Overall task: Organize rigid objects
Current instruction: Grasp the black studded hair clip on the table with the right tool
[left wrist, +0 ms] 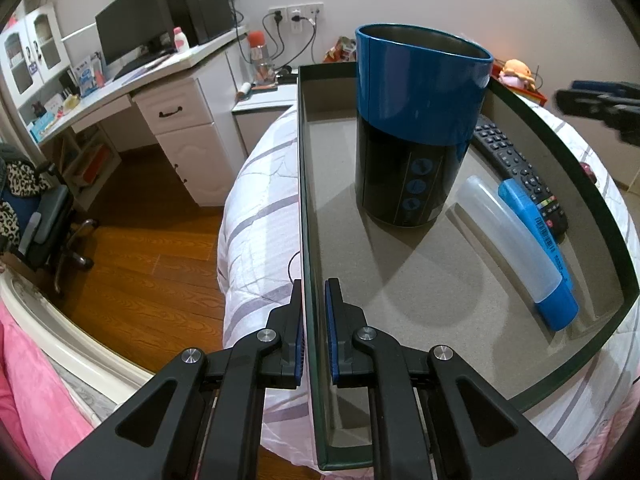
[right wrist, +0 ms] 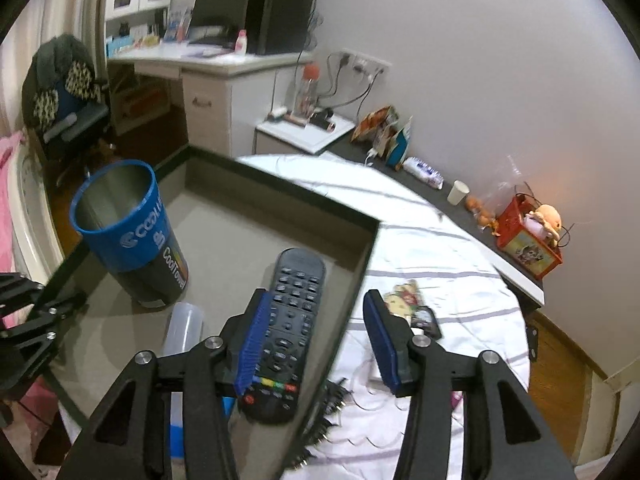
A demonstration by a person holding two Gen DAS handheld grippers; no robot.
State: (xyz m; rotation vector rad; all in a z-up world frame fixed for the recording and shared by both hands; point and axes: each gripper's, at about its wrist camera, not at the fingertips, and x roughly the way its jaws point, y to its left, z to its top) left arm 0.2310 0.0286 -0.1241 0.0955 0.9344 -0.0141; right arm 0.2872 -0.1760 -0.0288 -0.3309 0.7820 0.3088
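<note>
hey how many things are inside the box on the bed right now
3. The blue can stands upright mid-box; the remote lies against the box's wall; the translucent blue-capped bottle lies between them. Nothing else shows inside.

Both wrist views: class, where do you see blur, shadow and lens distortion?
Left wrist view: sharp; the blue canister casts a shadow toward the camera, the tray rim bows, the right gripper is blurred. Right wrist view: slightly smeared around the remote.
</note>
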